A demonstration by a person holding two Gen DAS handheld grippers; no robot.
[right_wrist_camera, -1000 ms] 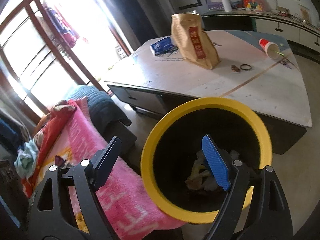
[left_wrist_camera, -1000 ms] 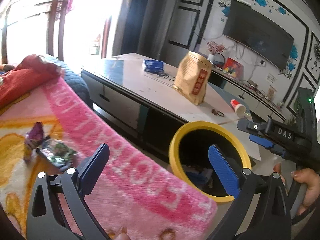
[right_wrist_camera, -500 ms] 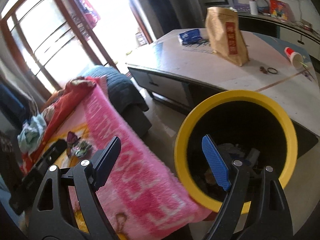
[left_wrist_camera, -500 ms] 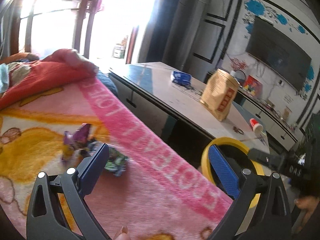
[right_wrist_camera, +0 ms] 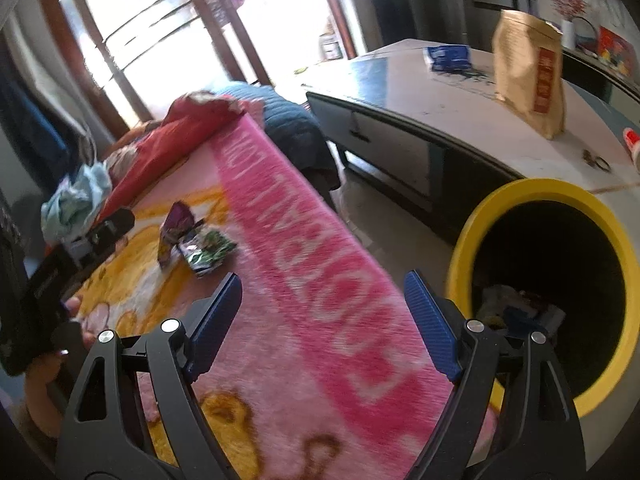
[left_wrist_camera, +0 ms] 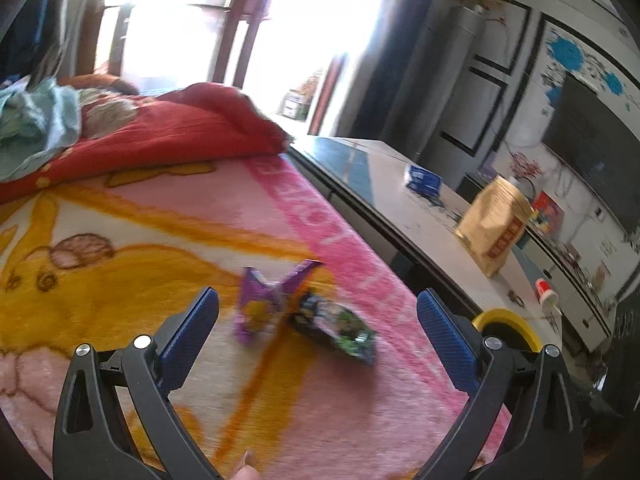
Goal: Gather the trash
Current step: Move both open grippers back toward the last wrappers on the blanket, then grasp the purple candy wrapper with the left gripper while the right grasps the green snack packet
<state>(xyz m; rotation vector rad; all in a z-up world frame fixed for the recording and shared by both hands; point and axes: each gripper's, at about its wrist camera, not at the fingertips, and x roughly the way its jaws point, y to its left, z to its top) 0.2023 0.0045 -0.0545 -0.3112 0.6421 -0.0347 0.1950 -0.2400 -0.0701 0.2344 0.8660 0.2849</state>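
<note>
Jaws of both the left gripper [left_wrist_camera: 318,318] and right gripper [right_wrist_camera: 322,304] are gaping wide, holding nothing; crinkly purple wrapper [left_wrist_camera: 266,302] and green wrapper [left_wrist_camera: 338,326] are lying on the fuzzy pink blanket [left_wrist_camera: 360,408], while the round yellow-rimmed bin [right_wrist_camera: 520,196] is holding crumpled trash.

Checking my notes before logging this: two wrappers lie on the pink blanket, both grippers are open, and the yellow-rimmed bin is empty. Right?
Not quite: the bin is not empty; the right wrist view shows trash already inside. The two wrappers do lie on the blanket, and the left gripper and right gripper are open.
</note>
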